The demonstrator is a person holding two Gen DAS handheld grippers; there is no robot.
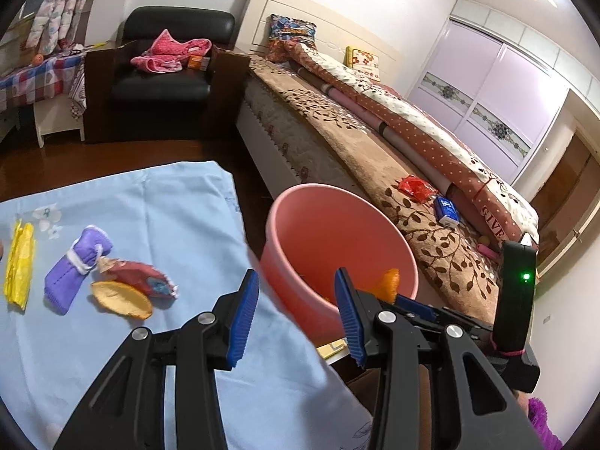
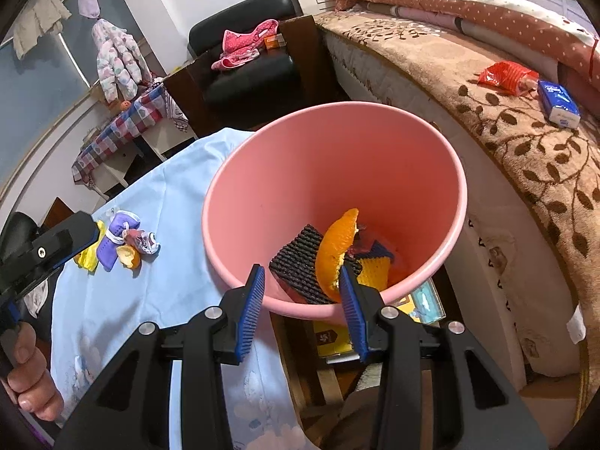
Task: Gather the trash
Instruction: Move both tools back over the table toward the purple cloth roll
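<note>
A pink bucket (image 2: 330,157) stands at the edge of a light blue cloth (image 2: 157,202). Inside it lie a black ridged block (image 2: 300,262), a yellow piece (image 2: 375,272) and an orange peel (image 2: 335,247). My right gripper (image 2: 300,307) hangs open over the bucket's near rim, with the peel just past its right fingertip and nothing between the pads. My left gripper (image 1: 296,315) is open and empty beside the bucket (image 1: 337,232). On the cloth (image 1: 168,206) lie a yellow wrapper (image 1: 18,262), a purple bundle (image 1: 75,266), a red crumpled wrapper (image 1: 144,277) and another orange peel (image 1: 120,298).
A bed (image 1: 337,123) runs along the right, with a red packet (image 2: 506,75) and a blue tissue pack (image 2: 558,103) on its brown blanket. A black armchair (image 1: 165,75) with pink clothing stands behind. A yellow box (image 2: 333,337) lies under the bucket. A hand (image 2: 30,375) holds the left tool.
</note>
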